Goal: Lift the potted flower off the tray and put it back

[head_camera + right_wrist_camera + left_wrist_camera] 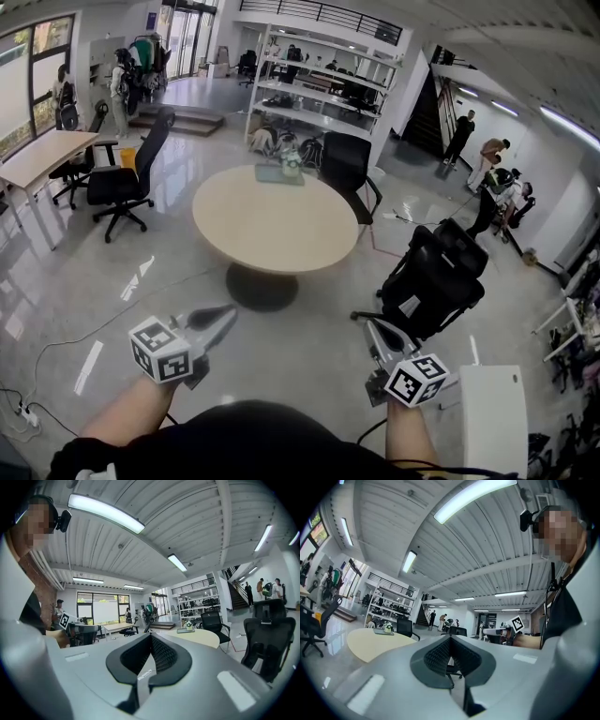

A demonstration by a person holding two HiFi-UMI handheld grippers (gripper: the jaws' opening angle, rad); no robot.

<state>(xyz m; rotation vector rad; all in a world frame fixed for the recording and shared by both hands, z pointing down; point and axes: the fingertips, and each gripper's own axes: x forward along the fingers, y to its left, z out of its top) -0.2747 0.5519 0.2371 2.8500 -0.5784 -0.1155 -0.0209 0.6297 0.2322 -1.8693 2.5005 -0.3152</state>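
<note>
The potted flower (292,165), a small white pot with green leaves, stands on a grey-green tray (274,174) at the far edge of a round beige table (272,230). Both grippers hover over the floor well short of the table, and both point toward it. My left gripper (228,312) is shut with nothing in it, and so is my right gripper (367,323). In the left gripper view the jaws of the left gripper (451,639) meet, with the pot (387,628) far off to the left. In the right gripper view the right gripper (151,637) is shut, with the pot (188,626) small and distant.
A black office chair (433,277) stands just ahead of my right gripper. Another black chair (347,164) sits behind the table and a third (127,183) to its left. A white shelf unit (319,84) stands at the back, a white box (492,412) at lower right, and cables (56,347) on the floor at left.
</note>
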